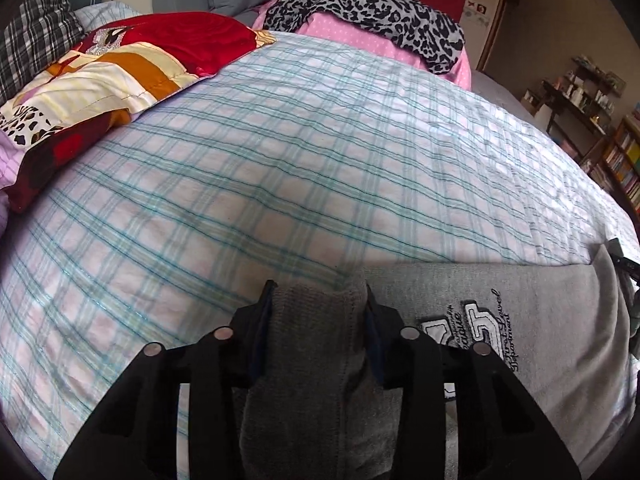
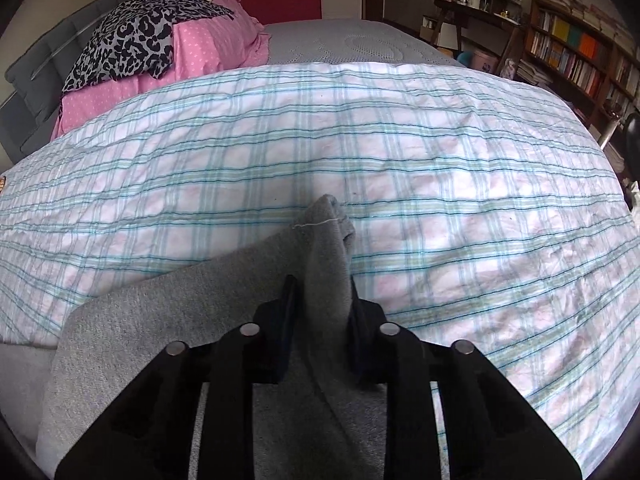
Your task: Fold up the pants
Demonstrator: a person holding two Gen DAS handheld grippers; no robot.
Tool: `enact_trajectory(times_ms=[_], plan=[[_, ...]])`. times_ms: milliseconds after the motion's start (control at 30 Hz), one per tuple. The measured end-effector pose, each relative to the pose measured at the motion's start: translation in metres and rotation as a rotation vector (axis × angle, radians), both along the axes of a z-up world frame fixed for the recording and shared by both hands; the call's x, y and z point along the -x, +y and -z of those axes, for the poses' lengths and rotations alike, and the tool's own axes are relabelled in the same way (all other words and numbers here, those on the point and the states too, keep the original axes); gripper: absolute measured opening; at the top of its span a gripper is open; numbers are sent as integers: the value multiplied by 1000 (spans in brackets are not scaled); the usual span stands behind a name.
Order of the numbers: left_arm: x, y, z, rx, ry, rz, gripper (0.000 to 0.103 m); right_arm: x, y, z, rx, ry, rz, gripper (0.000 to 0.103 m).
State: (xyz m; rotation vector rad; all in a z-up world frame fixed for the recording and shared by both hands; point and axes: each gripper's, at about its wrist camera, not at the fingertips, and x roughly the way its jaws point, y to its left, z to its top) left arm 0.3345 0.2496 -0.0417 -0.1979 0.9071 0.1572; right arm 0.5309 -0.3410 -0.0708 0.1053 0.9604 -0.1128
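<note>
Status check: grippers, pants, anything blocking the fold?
Left gripper shut on grey pants. Right gripper shut on the same pants. Plaid bedspread ahead bare; leopard-print garment lies far back.
</note>
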Motion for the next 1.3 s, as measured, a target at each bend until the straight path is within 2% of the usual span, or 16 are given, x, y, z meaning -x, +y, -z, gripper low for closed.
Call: enact_trajectory(times_ms=[33,67,300,400,533,700,800,833,867,900,933,967,1067,1167,1300], plan=[[2,-3,-2,1,-12,15,24,4,-5,-3,-23,-11,7,9],[5,-6,-5,-9,-31,16,22,8,-9,-7,-32,-28,16,8],[26,-8,-42,-26,-221,-48,21,46,-32,-53,-26,-183,96,7],[28,1,-50,17,-263,-90,21,52,-31,-68,-1,-252,107,7],[18,2,-42,-9,-229,-107,21,35,-16,-61,85,-252,114,7],[-1,3,-22,-57,-140,-116,22,3,-10,-22,134,-187,146,7],[-15,7,-4,-72,-49,-124,34,-17,-15,2,108,-78,140,7],[-18,10,0,-65,-27,-136,44,-18,-19,4,90,-65,145,9],[-19,14,1,-53,-22,-151,51,-18,-23,5,81,-63,157,16],[-20,16,2,-39,-19,-153,54,-18,-26,6,73,-58,168,22],[-21,17,3,-28,-15,-143,58,-18,-29,7,68,-46,181,42],[-21,17,4,-25,-11,-137,61,-16,-34,7,65,-44,208,57],[-22,16,4,-23,-12,-121,69,-2,-49,-1,-11,-77,247,60],[-13,20,-2,19,-49,-143,74,24,-56,-22,8,-119,267,60],[9,34,-21,114,-121,-189,77,75,-60,-61,45,-174,218,61]])
